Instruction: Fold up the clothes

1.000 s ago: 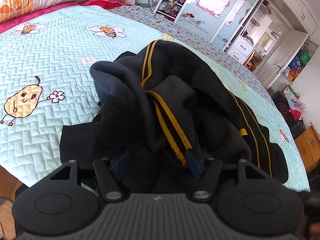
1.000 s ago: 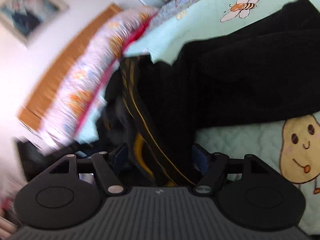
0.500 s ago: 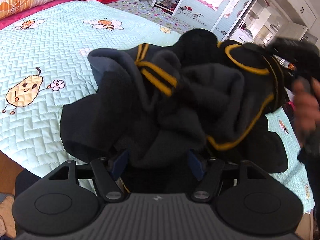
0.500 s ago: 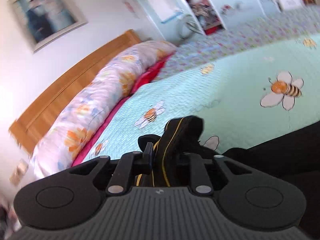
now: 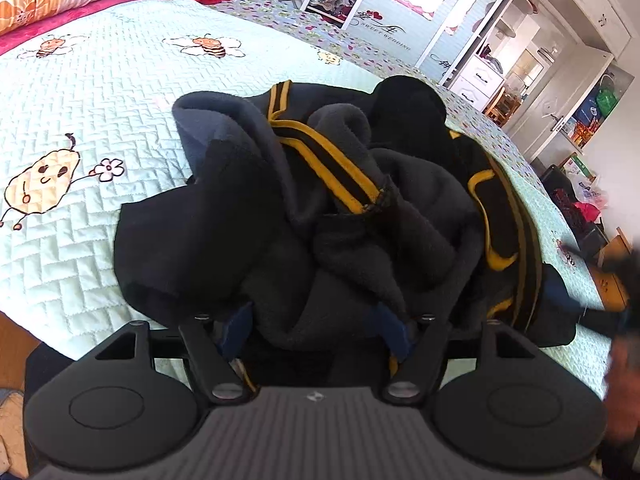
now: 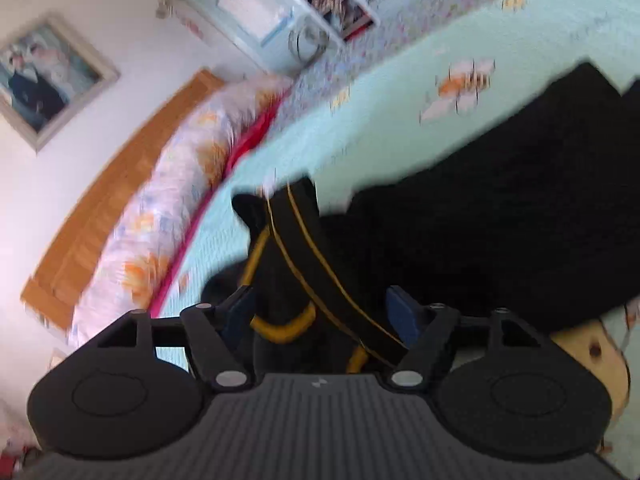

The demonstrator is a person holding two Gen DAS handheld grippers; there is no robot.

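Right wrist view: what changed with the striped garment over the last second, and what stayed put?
The right gripper had pinched a yellow-striped fold of the dark garment half a second ago; its fingers are now opening, with the fold loose between them. In the left view the garment's bunched top has slumped lower. The left gripper stays at the heap's near edge, and the quilt is unchanged.
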